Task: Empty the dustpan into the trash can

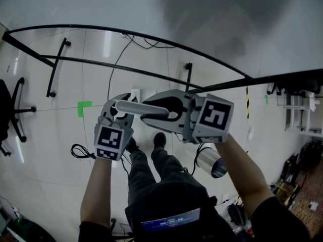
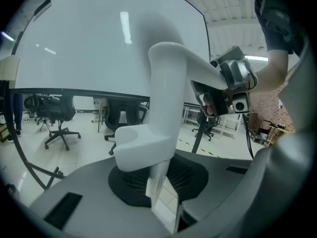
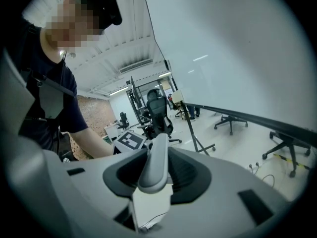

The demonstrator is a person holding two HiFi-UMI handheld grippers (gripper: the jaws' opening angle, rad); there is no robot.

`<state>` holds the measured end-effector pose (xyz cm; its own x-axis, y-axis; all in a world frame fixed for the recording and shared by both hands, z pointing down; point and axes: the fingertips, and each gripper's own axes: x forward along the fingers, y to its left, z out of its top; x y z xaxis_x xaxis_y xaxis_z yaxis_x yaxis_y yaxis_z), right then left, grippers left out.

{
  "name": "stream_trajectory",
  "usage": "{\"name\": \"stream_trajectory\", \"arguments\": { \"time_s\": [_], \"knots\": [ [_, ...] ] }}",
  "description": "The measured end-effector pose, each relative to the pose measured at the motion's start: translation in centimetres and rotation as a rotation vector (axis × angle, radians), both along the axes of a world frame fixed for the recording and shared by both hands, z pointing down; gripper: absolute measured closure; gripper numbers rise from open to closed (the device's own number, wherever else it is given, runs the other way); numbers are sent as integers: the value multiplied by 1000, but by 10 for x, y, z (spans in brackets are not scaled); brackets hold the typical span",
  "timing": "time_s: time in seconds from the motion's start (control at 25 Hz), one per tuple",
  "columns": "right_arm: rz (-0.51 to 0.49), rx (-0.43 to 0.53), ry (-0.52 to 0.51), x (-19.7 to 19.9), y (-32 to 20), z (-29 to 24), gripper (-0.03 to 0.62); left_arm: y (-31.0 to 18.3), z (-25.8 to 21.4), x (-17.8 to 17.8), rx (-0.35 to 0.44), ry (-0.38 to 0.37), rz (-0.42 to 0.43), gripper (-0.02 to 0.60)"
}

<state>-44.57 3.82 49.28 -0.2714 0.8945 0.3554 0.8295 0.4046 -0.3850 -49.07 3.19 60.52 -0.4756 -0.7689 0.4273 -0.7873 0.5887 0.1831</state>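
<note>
Where the glossy pale tiled floor (image 1: 60,175) spreads out below, a black tubular metal stand (image 1: 126,34) crosses the far side. A black office chair (image 1: 12,110) sits at the left edge, a square of green tape (image 1: 84,107) lies near it, and a looped black cable (image 1: 81,151) trails beside the person's dark shoes (image 1: 159,139).

A shiny silver cylinder (image 1: 211,161), probably the trash can, stands on the floor just under the right forearm, well below the grippers.

The white plastic dustpan (image 2: 166,93) is held in the air over the person's feet, between the two grippers. Only its thick, smooth handle shows, bending at the top towards the right side.

The left gripper (image 2: 161,185) has its grey fingers (image 2: 79,192) closed narrowly on the lower end of that handle. The right gripper (image 3: 154,180) is clamped, set wider, on the handle's rounded grey-white bar.

The only labels are the black-and-white square marker patterns (image 1: 216,116) on the grippers' cubes.
</note>
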Motion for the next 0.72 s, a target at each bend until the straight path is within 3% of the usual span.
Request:
{"name": "stream_trajectory", "arguments": {
  "time_s": [0.16, 0.36, 0.72],
  "knots": [
    [0, 23, 2, -6, 41, 31, 444, 40, 32, -6, -1, 12, -7, 518],
    [-14, 73, 12, -3, 49, 53, 444, 51, 51, -3, -16, 9, -2, 518],
    [-42, 66, 40, -12, 103, 93, 444, 103, 92, -13, -8, 24, -14, 518]
  ]
}}
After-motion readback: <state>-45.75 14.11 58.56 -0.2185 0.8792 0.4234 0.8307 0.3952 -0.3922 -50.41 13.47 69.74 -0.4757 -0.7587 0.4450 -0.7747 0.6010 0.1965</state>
